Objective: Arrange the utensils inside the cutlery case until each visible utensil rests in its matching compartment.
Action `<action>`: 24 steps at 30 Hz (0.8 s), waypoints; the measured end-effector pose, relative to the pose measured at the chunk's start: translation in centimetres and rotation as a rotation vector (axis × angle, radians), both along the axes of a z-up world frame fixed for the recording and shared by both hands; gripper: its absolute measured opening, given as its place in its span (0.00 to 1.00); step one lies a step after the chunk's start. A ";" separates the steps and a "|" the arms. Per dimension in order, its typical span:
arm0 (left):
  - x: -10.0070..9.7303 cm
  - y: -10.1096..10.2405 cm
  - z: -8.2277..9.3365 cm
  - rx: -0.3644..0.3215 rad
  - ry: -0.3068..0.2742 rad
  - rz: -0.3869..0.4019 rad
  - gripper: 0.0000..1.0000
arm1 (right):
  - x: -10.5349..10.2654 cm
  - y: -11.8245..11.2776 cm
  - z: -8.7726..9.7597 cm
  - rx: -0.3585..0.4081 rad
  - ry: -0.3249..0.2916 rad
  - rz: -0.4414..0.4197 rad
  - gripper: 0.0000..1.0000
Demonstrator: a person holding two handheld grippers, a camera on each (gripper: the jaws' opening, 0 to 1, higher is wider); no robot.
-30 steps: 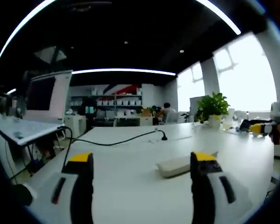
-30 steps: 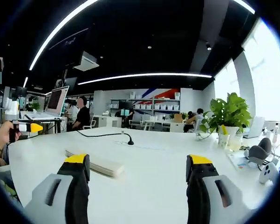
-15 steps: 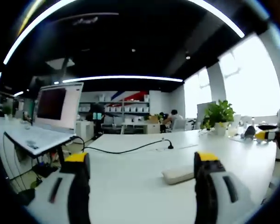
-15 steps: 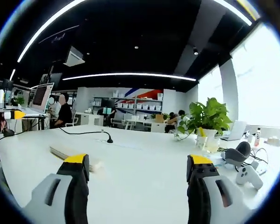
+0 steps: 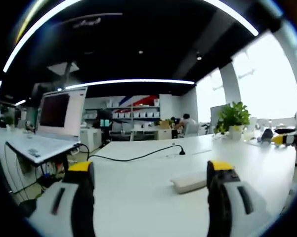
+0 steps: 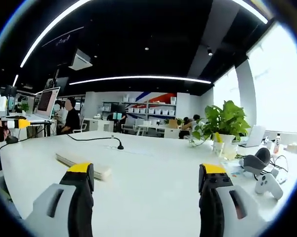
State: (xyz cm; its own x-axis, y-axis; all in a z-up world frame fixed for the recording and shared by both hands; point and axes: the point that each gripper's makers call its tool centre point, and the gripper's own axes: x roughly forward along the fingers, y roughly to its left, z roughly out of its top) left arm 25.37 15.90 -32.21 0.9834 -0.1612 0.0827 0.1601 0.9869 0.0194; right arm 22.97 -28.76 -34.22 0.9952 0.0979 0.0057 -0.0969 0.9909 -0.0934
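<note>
Now both hand-held grippers [image 5: 148,170] [image 6: 146,170] wide, empty.

Bright window [image 5: 267,79] glare, soft focus (edges bowed)

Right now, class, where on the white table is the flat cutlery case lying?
The cutlery case lies left in the right gripper view, just beyond the left jaw and short of the black cable.

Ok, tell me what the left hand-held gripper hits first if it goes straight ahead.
Probably nothing close: between the open jaws of the left hand-held gripper lies bare white table. The flat white case sits off to the right, and the black cable lies farther on.
</note>
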 end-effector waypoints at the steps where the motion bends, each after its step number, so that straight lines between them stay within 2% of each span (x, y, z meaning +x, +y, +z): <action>1: 0.0 -0.1 0.0 -0.006 0.001 -0.007 1.00 | 0.0 0.1 0.0 0.001 0.000 0.002 0.92; 11: -0.1 -0.1 0.0 -0.020 0.011 -0.013 1.00 | -0.1 -0.3 0.3 -0.003 -0.019 -0.012 0.93; 20: -0.1 -0.3 0.0 -0.025 0.018 -0.026 1.00 | 0.0 -0.4 0.1 -0.004 -0.007 -0.016 0.94; 24: -0.1 -0.2 0.1 -0.027 0.014 -0.029 1.00 | 0.0 -0.4 0.4 -0.026 -0.027 -0.015 0.95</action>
State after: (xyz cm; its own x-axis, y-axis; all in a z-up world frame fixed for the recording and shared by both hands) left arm 25.30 15.72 -32.07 0.9796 -0.1872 0.0736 0.1884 0.9820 -0.0095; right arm 22.94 -29.19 -33.82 0.9960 0.0834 0.0306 -0.0791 0.9895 -0.1212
